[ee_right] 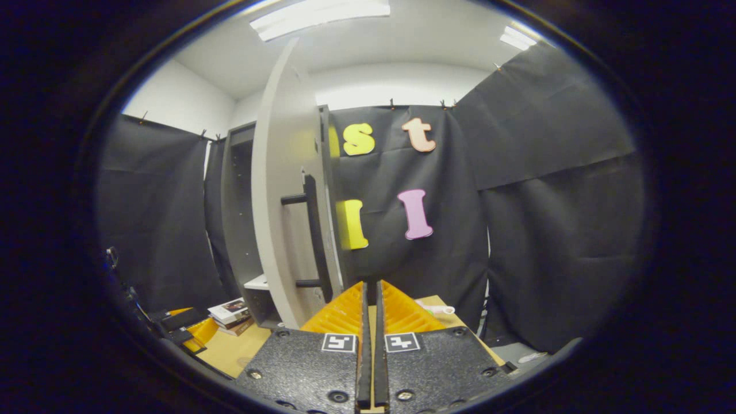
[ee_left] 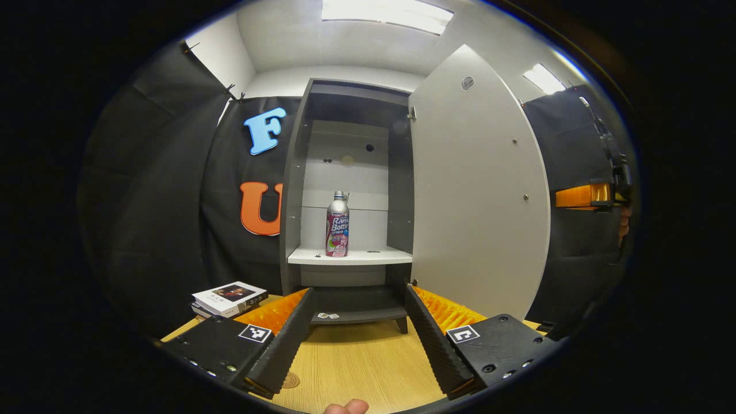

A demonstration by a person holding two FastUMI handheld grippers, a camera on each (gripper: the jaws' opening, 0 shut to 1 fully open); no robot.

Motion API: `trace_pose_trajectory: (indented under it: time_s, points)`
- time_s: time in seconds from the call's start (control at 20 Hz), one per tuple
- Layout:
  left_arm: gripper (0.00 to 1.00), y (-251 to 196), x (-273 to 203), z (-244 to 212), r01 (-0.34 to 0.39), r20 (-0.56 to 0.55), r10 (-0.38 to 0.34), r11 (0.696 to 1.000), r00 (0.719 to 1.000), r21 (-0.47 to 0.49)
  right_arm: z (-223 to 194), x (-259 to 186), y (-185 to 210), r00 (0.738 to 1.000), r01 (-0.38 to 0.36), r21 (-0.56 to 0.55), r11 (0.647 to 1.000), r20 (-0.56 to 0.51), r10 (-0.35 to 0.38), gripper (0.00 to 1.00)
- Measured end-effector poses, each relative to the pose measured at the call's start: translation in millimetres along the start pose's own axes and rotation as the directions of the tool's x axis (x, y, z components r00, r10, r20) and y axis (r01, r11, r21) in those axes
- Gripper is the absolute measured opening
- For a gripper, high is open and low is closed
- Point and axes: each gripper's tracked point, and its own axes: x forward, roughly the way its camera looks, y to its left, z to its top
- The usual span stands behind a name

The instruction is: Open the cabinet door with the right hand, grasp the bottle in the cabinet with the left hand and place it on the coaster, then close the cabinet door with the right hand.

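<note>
Two views are informing us, and we are taking the left gripper view first. We are seeing the cabinet [ee_left: 351, 190] standing on the wooden table [ee_left: 356, 362] with its door [ee_left: 477, 190] swung wide open to the right of the opening. The bottle [ee_left: 338, 225] is standing upright on the cabinet's pale middle shelf [ee_left: 349, 257], left of the shelf's centre and touching neither side wall. The left gripper [ee_left: 353, 296] is hovering in front of the cabinet, below the shelf, with its fingers spread wide and nothing between them. A stack of books [ee_left: 229, 299] is lying on the table to the left of the cabinet's base. The round coaster [ee_left: 289, 379] is lying on the table in front of the cabinet, partly hidden behind the left finger. Beyond the door's outer edge we are seeing the right gripper [ee_left: 598, 192], too small to judge.

In the right gripper view we are looking at the door [ee_right: 287, 190] edge-on, with its dark bar handle [ee_right: 316, 236] facing us and the cabinet [ee_right: 236, 201] behind it to the left. The right gripper [ee_right: 372, 290] is sitting just right of the handle's lower end, apart from it, its fingers drawn together with a thin slit between them and gripping nothing. The books [ee_right: 230, 313] are lying left of the cabinet's base.
</note>
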Motion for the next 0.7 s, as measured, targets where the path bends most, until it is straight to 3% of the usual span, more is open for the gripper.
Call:
trace_pose_trajectory:
  time_s: [0.1, 0.15, 0.2, 0.4, 0.7]
  points:
    - [0.95, -2, 0, -2, 0.004, -0.012, -0.004, 1.000, 1.000, 0.004, 3, 2, -3, 1.000, 0.002, -0.026, 1.000, 0.009, -0.002, 0.11]
    - [0.95, -2, 1, -2, 0.002, -0.013, -0.002, 1.000, 1.000, 0.011, 4, 3, -4, 1.000, 0.004, -0.050, 0.999, 0.018, -0.003, 0.20]
    - [0.95, -1, 1, -1, -0.001, -0.014, 0.001, 1.000, 1.000, 0.018, 5, 4, -4, 1.000, 0.008, -0.075, 0.997, 0.027, -0.006, 0.37]
    - [0.95, 8, 9, 4, -0.016, 0.002, 0.016, 0.999, 1.000, 0.033, 3, 14, -7, 0.998, 0.047, -0.116, 0.992, 0.034, -0.044, 0.69]
    - [0.95, 17, 50, 33, 0.000, 0.061, -0.001, 1.000, 0.998, 0.013, 2, 35, -9, 0.999, 0.024, -0.013, 1.000, 0.022, -0.024, 0.80]
